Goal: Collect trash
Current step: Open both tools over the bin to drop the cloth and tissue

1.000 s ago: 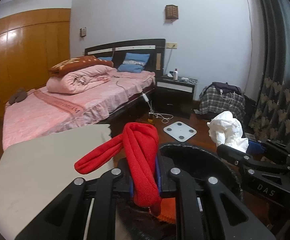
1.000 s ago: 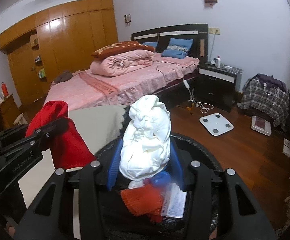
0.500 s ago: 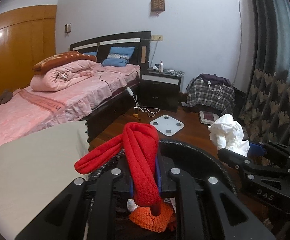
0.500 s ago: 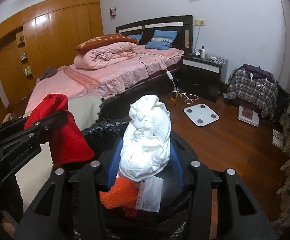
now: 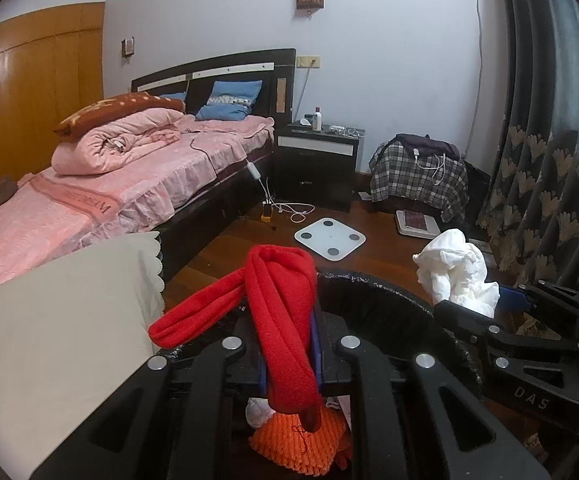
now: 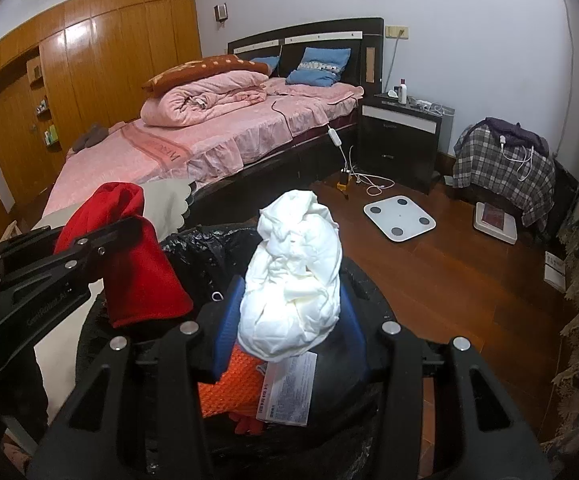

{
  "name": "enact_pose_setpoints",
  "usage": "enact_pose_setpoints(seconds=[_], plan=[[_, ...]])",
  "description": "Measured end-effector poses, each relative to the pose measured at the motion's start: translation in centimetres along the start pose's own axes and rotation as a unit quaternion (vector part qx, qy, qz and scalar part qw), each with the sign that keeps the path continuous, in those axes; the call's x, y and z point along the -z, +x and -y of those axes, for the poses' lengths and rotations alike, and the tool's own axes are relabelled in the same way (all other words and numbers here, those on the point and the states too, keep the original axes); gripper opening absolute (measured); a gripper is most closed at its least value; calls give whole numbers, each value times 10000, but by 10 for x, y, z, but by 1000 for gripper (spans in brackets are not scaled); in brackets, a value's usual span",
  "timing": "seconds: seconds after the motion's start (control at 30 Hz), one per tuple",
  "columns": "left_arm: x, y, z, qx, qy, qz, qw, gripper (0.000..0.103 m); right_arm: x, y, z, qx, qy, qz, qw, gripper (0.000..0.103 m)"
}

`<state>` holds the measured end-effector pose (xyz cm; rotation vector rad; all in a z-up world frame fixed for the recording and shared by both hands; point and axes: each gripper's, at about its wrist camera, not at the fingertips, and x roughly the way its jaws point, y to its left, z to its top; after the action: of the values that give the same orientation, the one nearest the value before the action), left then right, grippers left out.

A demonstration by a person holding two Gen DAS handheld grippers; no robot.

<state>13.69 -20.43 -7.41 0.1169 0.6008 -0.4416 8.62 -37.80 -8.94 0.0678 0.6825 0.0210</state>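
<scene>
Red knit cloth [image 5: 285, 320] clamped in the closed left gripper [image 5: 289, 360]; white crumpled wad [image 6: 293, 288] pinched in the closed right gripper [image 6: 289, 320]. Over the last second both have advanced from beside the cream-covered table [image 5: 49, 340] to above the black-lined bin [image 5: 389, 300]; orange netting [image 6: 229, 384] and a printed slip [image 6: 289, 388] lie inside; release appears imminent.
</scene>
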Motion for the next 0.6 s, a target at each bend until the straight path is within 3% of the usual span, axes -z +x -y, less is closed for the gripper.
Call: enact_pose_setpoints(seconds=[0.3, 0.4, 0.47, 0.6], plan=[[2, 18, -6, 66, -38, -161, 9998, 16, 2, 16, 1, 2, -62, -148, 9999, 47], [3, 22, -8, 107, 2, -240, 9997, 21, 4, 21, -1, 6, -111, -197, 9997, 54], [4, 22, -11, 56, 26, -287, 9996, 42, 5, 22, -2, 88, -145, -224, 9996, 68], [4, 14, -23, -89, -37, -220, 9997, 56, 5, 15, -2, 162, -156, -123, 9997, 86]])
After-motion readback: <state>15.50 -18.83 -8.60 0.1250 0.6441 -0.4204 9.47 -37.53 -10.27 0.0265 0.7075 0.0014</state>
